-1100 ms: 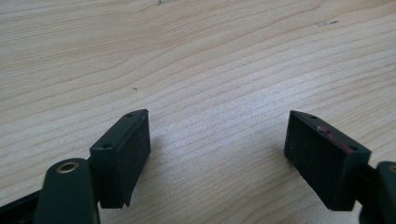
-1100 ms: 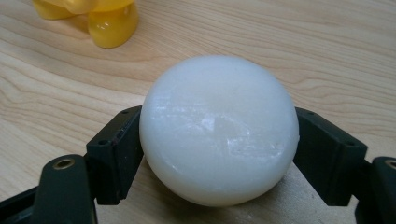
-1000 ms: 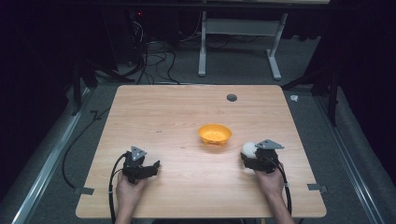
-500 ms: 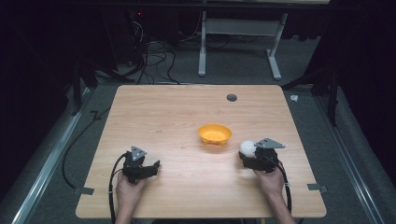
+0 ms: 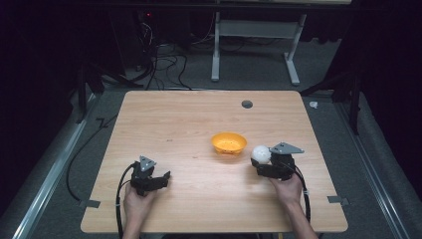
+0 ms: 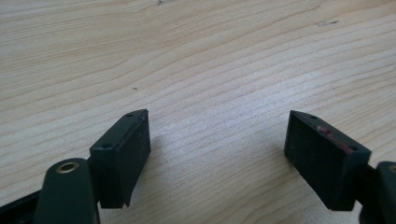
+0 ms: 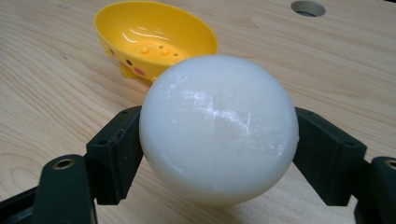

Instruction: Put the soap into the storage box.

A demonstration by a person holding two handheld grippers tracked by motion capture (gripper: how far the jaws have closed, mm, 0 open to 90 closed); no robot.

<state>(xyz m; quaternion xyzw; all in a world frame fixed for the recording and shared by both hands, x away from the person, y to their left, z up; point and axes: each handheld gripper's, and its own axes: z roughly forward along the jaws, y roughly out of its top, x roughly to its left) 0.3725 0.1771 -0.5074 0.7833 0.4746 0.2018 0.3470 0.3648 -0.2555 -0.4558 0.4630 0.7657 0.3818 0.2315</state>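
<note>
The right tongs (image 5: 262,160) grip the white ball (image 5: 261,154), at four o'clock from the yellow bowl (image 5: 229,142). Carry it level over the bowl before releasing. The left tongs (image 5: 160,178) rest open, empty.

smooth, faintly glossy white plastic ball (image 7: 218,128), shiny yellow plastic bowl (image 7: 156,37), matt pale wood-grain table (image 5: 174,129)

Beyond your worktop (image 5: 164,119) lies grey carpet (image 5: 259,84), a white table frame (image 5: 293,55), tangled cables (image 5: 159,59), dark surroundings.
</note>
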